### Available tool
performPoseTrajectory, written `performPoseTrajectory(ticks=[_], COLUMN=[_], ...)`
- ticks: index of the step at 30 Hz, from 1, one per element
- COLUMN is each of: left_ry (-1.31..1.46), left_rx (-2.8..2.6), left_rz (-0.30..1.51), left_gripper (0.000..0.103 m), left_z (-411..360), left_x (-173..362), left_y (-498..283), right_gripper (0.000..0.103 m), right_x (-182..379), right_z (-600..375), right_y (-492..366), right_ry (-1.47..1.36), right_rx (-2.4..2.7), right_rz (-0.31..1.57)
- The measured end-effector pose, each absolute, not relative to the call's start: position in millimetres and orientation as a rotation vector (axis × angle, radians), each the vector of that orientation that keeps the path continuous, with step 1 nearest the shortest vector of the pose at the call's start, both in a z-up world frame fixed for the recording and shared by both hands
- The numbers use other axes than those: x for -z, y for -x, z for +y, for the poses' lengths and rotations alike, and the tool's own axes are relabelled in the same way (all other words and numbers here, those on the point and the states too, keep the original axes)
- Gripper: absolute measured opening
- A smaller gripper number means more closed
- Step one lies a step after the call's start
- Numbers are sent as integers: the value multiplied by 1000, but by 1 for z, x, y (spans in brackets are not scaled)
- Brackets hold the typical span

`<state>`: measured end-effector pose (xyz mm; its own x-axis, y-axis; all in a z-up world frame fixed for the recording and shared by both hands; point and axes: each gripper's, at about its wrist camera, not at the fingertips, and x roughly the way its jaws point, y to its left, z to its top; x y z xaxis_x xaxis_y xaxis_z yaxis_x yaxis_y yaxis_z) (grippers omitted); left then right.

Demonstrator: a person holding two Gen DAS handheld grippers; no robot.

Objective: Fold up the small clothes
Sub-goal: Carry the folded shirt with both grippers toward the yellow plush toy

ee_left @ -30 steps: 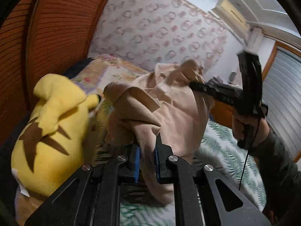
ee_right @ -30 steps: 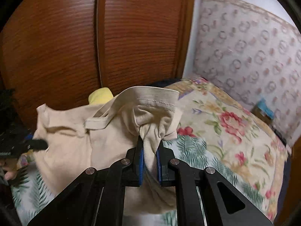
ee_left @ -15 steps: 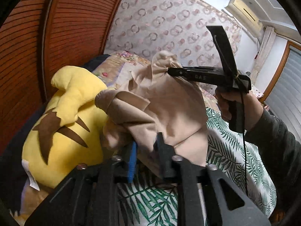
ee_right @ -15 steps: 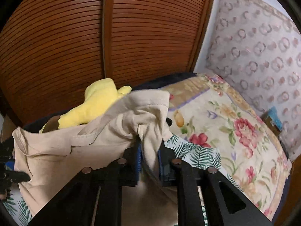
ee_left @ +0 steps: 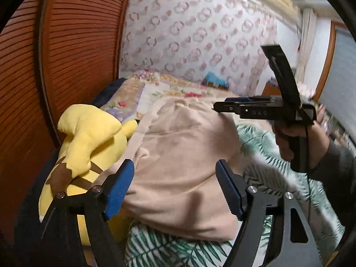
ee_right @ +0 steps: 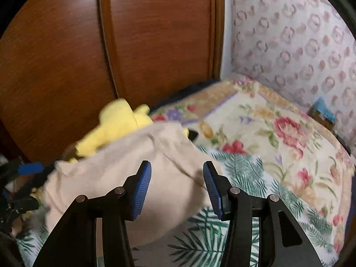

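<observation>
Both claws have let go since half a second ago: the left claw (ee_left: 174,191), which was clamped on the beige garment (ee_left: 182,164), now stands wide apart with its blue pads either side of the cloth and not touching it; the right claw (ee_right: 176,189) is likewise spread open, where before it pinched a bunched fold; the garment has dropped from its lifted, draped state and lies in a soft heap on the bed (ee_right: 244,171), filling the centre of the left wrist view and the lower left of the right wrist view (ee_right: 124,178); its left edge rests against the yellow plush toy (ee_left: 89,146), seemingly touching, though motion blur makes this uncertain; seen from the left wrist, the right claw (ee_left: 222,106) hovers at centre right, above the garment's far end.
</observation>
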<state>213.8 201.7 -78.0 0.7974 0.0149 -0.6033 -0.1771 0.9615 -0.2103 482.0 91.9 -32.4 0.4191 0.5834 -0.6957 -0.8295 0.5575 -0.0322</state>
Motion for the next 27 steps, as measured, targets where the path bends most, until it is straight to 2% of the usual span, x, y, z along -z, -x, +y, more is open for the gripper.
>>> performPoseTrajectory(ticks=[5,6,7,8,11,16,23,25,27], left_ry=[242,240,240,240,239,233,207,193,172], left_rx=[-103,-103,-105,-105,-108,-110,-123,-133,-145], left_rz=[716,725,734,738,749,767,802,818,831], left_gripper=[76,76,76,76,76,76,78,78,81], left_z=[199,198,199,199,198,195,190,189,186], left_x=[91,94,96,98,102,105,106,108,108], left_y=[-226,-226,-226,-226,-226,-226,-231,-234,-237], right_gripper=[49,31,23,8,5,4,4,11,34], right_x=[34,34,35,35,35,21,33,31,24], right_z=[103,105,109,110,116,122,151,151,146], right_y=[-520,-525,-529,-532,-537,-551,-553,-551,-540], right_ry=[299,292,290,288,325,268,363,371,379], right_rx=[-919,-932,-950,-969,-983,-897,-865,-859,-837], right_rz=[778,788,800,807,762,619,613,623,610])
